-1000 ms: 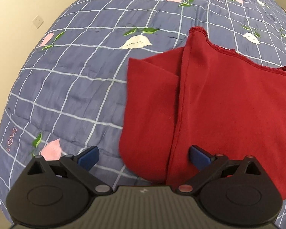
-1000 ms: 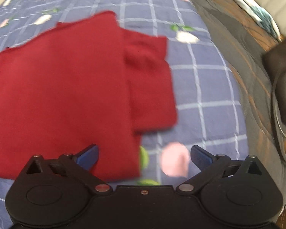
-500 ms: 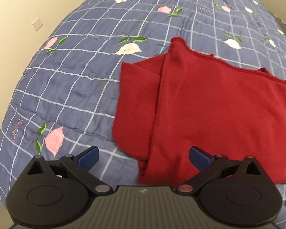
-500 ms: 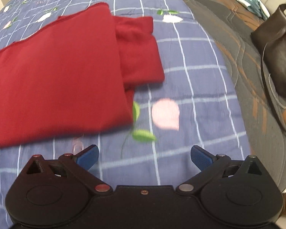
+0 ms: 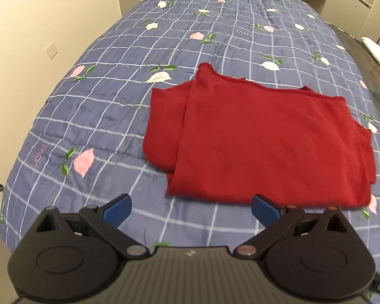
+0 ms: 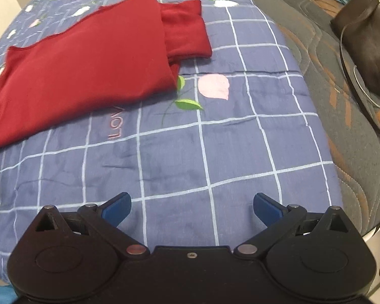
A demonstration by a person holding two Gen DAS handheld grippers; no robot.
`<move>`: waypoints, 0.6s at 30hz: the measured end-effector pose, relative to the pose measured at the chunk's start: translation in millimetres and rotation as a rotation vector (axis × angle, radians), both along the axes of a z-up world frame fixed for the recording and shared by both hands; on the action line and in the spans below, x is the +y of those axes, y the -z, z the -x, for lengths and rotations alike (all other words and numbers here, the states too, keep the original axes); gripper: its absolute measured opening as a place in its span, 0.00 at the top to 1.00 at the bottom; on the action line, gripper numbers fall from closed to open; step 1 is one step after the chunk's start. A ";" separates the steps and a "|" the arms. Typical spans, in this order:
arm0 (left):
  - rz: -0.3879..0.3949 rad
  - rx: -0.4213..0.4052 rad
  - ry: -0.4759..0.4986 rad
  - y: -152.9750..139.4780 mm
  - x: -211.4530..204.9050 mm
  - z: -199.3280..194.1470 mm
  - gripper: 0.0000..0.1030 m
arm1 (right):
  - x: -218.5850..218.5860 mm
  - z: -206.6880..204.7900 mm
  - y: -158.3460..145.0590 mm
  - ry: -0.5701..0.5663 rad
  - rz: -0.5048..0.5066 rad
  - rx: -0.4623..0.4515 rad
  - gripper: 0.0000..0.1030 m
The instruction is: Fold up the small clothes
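Note:
A dark red garment [image 5: 266, 136] lies folded flat on the blue checked quilt [image 5: 114, 96], with a sleeve part sticking out on each side. In the right wrist view the red garment [image 6: 88, 58] lies at the upper left. My left gripper [image 5: 191, 209] is open and empty, held above the quilt just short of the garment's near edge. My right gripper [image 6: 192, 207] is open and empty, well back from the garment over bare quilt [image 6: 190, 152].
A beige wall [image 5: 38, 38] runs along the left side of the bed. A grey and brown blanket [image 6: 342, 126] covers the bed's right part, with a dark brown handbag [image 6: 367, 38] on it. Cabinets [image 5: 354, 0] stand beyond the bed's far end.
Both grippers have pulled back and up from the garment, which now looks smaller and farther off. Both stay open and empty. The garment has not moved.

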State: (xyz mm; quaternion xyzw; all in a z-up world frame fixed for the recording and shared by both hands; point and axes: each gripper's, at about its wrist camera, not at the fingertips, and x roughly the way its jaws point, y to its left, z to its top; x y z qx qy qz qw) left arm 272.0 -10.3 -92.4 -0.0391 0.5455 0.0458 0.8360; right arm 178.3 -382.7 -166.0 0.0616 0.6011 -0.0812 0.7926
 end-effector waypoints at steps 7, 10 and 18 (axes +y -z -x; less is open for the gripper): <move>-0.020 -0.010 0.042 -10.4 -18.5 54.5 0.01 | -4.5 17.0 -15.3 -0.049 -0.028 -0.050 0.01; -0.029 -0.005 0.046 -11.8 -22.1 74.0 0.01 | -2.3 30.0 -18.7 -0.081 -0.041 -0.056 0.01; -0.039 0.036 0.010 -17.8 -16.8 99.7 0.01 | -1.0 61.4 -17.2 -0.129 -0.086 -0.022 0.01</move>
